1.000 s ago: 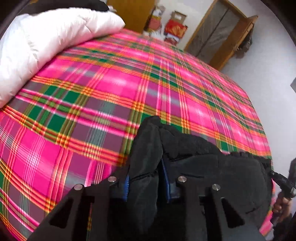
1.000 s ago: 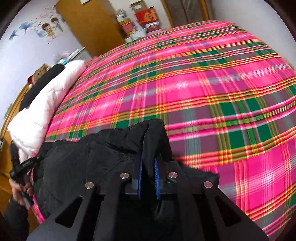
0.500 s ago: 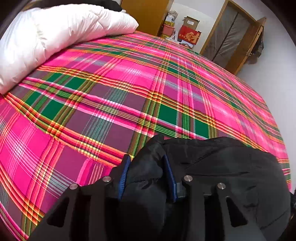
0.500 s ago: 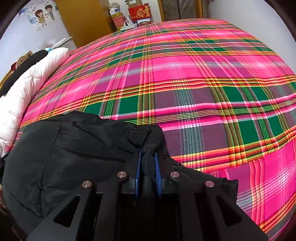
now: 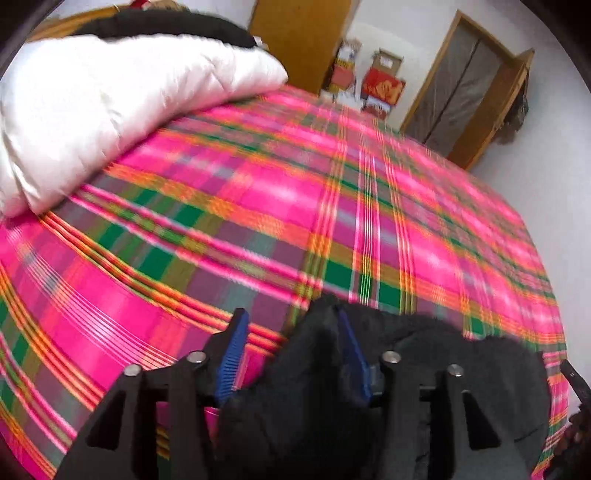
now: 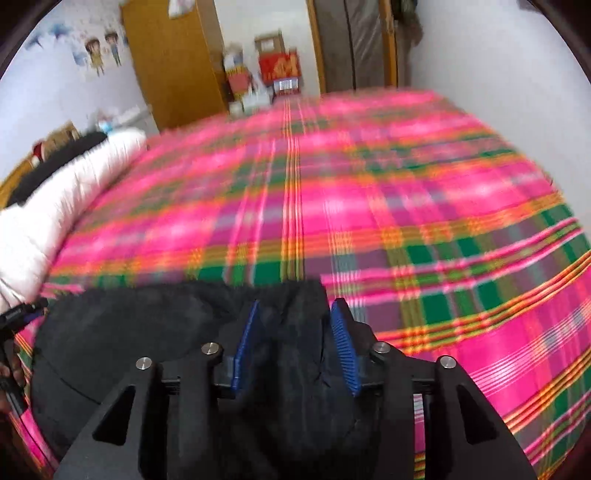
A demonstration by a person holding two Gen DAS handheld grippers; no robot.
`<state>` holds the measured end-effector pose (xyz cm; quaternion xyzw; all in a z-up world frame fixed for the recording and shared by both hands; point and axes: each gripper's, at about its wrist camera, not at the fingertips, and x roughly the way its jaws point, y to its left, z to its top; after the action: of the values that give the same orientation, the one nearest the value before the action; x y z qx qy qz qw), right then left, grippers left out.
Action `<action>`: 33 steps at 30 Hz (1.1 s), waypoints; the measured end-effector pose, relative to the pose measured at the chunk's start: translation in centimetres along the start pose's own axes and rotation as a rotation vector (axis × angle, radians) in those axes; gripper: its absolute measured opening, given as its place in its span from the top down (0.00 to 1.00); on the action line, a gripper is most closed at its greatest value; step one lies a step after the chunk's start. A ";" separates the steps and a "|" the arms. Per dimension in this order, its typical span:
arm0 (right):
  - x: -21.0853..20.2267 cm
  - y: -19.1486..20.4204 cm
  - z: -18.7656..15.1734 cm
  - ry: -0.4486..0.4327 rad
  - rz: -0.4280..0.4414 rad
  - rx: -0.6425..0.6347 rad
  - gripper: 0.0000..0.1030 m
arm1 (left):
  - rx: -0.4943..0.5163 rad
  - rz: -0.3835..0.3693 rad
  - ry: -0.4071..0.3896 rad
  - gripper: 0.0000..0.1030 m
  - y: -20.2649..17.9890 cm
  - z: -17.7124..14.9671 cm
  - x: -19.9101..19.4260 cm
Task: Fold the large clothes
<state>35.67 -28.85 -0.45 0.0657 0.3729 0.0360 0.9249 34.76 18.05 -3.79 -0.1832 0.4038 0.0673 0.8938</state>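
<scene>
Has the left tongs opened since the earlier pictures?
Yes. The left tongs now stand apart: plaid bedspread shows between the left blue pad and the black coat, which earlier filled the gap.

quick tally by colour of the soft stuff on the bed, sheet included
Black: 2, the black jacket between the tools and a black item behind the quilt
White: 1, the white quilt
Pink plaid: 1, the plaid sheet
Total: 4
</scene>
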 end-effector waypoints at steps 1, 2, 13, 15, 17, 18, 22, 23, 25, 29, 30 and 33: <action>-0.7 0.5 0.1 -0.015 0.014 -0.001 0.58 | -0.014 -0.006 -0.025 0.43 0.2 0.4 -1.1; -1.4 1.5 -0.1 -0.031 0.044 -0.007 0.58 | -0.026 -0.008 -0.045 0.43 0.2 0.8 -2.0; 8.6 4.8 -3.5 0.103 -0.006 -0.087 0.57 | 0.354 -0.144 0.041 0.39 -15.5 -4.4 4.0; 9.3 3.7 -3.9 0.100 0.005 -0.060 0.57 | 0.348 -0.104 0.077 0.38 -15.2 -5.1 6.9; 9.9 3.7 -4.3 0.101 -0.011 -0.064 0.57 | 0.338 -0.091 0.070 0.38 -15.0 -5.4 8.1; 10.4 3.8 -4.5 0.097 -0.021 -0.069 0.57 | 0.345 -0.083 0.069 0.38 -15.1 -5.4 8.5; 10.8 3.4 -5.1 0.090 -0.004 -0.052 0.57 | 0.355 -0.070 0.064 0.38 -15.4 -6.0 9.7; 10.9 3.3 -5.2 0.088 -0.001 -0.050 0.57 | 0.357 -0.066 0.061 0.38 -15.4 -6.2 9.9; 11.1 3.2 -5.3 0.085 0.002 -0.046 0.57 | 0.363 -0.058 0.057 0.38 -15.5 -6.5 9.9; 11.4 2.9 -5.3 0.078 0.012 -0.038 0.57 | 0.359 -0.062 0.053 0.38 -15.4 -6.8 10.2; 11.4 2.9 -5.4 0.075 0.013 -0.036 0.57 | 0.357 -0.064 0.051 0.38 -15.4 -6.9 10.3; 11.3 3.0 -5.6 0.069 0.012 -0.035 0.57 | 0.353 -0.069 0.050 0.38 -15.3 -7.0 10.4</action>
<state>39.84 -24.04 -11.75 0.0506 0.4035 0.0501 0.9122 40.95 0.95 -11.65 -0.0387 0.4251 -0.0399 0.9034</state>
